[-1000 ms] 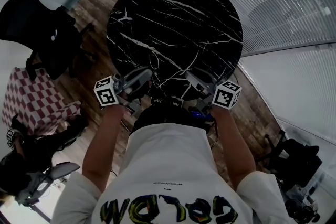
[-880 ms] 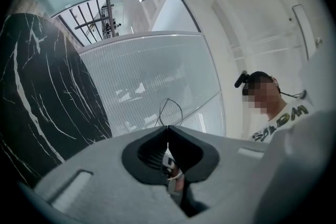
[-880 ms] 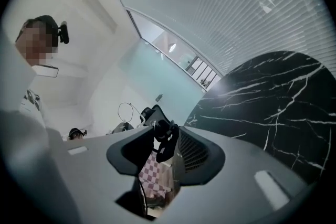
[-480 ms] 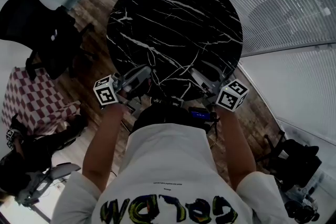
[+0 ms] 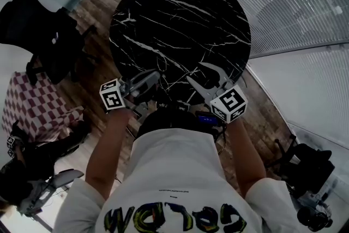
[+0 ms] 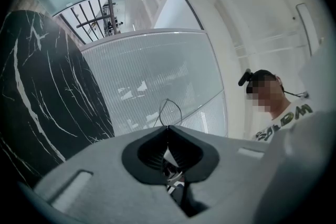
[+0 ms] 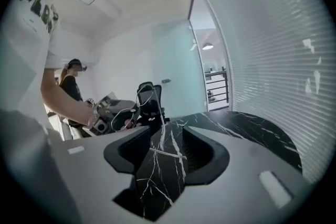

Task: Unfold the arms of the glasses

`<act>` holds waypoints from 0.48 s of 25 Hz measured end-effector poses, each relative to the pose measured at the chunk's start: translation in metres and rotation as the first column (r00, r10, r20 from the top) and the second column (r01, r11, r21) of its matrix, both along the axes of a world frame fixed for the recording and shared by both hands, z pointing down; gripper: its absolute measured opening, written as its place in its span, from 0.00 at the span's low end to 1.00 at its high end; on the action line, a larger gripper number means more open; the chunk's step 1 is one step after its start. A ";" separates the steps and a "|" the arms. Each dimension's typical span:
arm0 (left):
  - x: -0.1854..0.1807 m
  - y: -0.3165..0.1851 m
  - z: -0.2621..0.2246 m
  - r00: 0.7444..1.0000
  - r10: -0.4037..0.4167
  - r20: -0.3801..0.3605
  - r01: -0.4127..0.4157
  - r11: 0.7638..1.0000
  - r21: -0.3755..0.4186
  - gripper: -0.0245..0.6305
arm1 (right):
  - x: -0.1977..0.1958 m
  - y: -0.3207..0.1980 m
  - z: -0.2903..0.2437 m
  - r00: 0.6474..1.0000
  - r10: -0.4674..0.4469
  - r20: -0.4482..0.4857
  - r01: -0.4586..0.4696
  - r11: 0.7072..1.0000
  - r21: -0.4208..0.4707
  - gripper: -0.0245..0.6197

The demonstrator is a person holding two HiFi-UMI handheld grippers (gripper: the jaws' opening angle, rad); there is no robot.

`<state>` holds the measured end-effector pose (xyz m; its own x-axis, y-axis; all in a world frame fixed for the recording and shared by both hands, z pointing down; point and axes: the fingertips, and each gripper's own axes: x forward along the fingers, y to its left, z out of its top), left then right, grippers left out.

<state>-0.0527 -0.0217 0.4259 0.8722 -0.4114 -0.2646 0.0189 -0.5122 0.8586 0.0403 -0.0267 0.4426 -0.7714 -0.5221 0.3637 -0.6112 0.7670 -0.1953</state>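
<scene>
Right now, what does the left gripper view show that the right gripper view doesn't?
Only the left gripper view: the left gripper shut, with a thin wire loop, probably the glasses' frame, sticking out of its tips. Only the right gripper view: the right gripper, whose jaws have just been opening, open with nothing between, plus a black chair and a second person. Both: the black marble table, the ribbed wall and the wearer's white shirt.

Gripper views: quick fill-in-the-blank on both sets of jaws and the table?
1. The left gripper has its jaws ____ on the wire glasses.
2. The right gripper has its jaws ____.
3. The black marble table is ____ in shape.
Missing: shut; open; round.
The right jaws have just been opening; the glasses show in their gap, unpressed.
</scene>
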 end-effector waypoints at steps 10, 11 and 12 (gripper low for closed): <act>0.013 0.009 0.003 0.998 0.053 0.042 -0.053 0.999 -0.007 0.05 | -0.007 0.004 0.032 0.957 -0.076 -0.281 0.098 0.993 0.064 0.19; 0.014 0.010 0.004 0.997 0.057 0.047 -0.057 0.998 -0.008 0.05 | -0.006 0.004 0.033 0.951 -0.077 -0.300 0.104 0.992 0.073 0.14; 0.014 0.011 0.005 0.997 0.061 0.050 -0.061 0.998 -0.009 0.05 | -0.005 0.005 0.034 0.946 -0.079 -0.314 0.109 0.991 0.079 0.10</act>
<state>-0.0386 -0.0103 0.4308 0.9078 -0.3591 -0.2169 0.0065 -0.5050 0.8631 0.0350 -0.0221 0.4765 -0.6758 -0.4965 0.5448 -0.5546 0.8294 0.0679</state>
